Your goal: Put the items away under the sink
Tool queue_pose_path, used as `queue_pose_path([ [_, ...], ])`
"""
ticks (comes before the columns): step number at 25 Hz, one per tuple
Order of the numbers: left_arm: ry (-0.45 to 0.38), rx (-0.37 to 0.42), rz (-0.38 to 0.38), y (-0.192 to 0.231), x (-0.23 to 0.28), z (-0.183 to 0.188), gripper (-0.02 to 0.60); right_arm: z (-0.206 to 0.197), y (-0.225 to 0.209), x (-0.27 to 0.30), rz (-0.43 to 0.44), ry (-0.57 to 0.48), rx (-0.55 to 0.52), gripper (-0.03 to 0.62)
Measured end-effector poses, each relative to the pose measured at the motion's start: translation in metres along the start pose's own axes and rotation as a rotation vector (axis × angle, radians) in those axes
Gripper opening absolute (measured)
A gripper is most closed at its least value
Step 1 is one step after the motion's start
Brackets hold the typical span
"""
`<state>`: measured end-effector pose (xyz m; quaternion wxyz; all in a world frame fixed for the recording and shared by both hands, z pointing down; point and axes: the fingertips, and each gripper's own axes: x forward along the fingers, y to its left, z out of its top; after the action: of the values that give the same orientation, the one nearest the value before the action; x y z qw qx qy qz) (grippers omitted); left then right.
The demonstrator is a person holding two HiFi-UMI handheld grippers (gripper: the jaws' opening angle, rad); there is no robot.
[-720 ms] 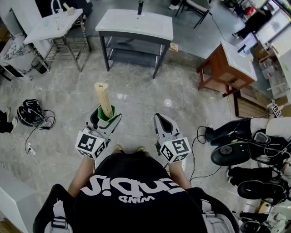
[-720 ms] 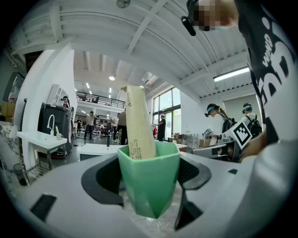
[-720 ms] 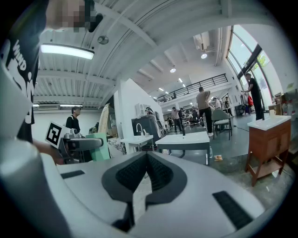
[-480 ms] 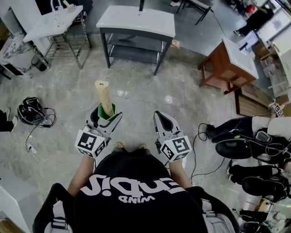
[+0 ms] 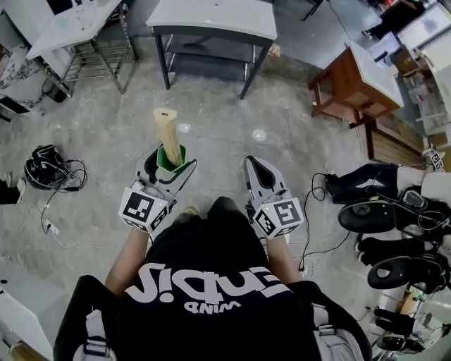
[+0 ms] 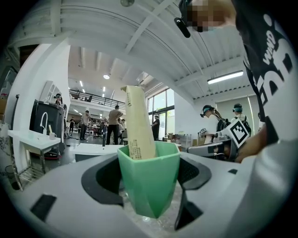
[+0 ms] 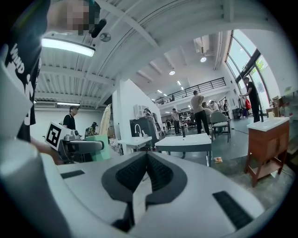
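Note:
My left gripper is shut on a green cup that holds a tall cream tube standing up out of it. In the left gripper view the green cup sits squeezed between the two jaws, with the tube leaning slightly left. My right gripper is shut with nothing between its jaws; in the right gripper view the pads press together. The white sink on a dark frame with a lower shelf stands ahead across the floor.
A second white sink on a chrome rack stands far left, a wooden vanity at the right. Cables and a helmet-like object lie on the left floor. Black gear and cables are piled at the right.
The sinks have shifted toward the top of the head view, so I have moved forward a little. Both grippers keep their hold and pose.

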<state>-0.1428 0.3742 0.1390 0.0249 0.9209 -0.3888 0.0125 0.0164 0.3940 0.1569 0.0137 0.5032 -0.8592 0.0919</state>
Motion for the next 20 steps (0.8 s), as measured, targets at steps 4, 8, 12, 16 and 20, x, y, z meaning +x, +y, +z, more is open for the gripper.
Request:
queue_pose_path([
  [4, -0.003, 0.008, -0.014, 0.0, 0.01, -0.005, 0.347, 0.0, -0.005, 0.004, -0.005, -0.019, -0.006, 0.018],
  [8, -0.008, 0.016, -0.021, 0.012, 0.011, -0.003, 0.347, -0.001, 0.001, 0.019, -0.007, -0.019, -0.002, 0.018],
  [12, -0.01, 0.007, -0.024, 0.03, 0.015, 0.001, 0.347, 0.002, 0.003, 0.035, -0.012, -0.021, 0.005, 0.018],
  [16, -0.003, 0.002, -0.025, 0.038, 0.03, -0.004, 0.347, -0.001, -0.013, 0.046, -0.025, -0.019, 0.013, 0.018],
  [20, 0.015, -0.011, -0.033, 0.052, 0.052, -0.007, 0.347, 0.002, -0.032, 0.065, -0.033, -0.014, 0.02, 0.018],
])
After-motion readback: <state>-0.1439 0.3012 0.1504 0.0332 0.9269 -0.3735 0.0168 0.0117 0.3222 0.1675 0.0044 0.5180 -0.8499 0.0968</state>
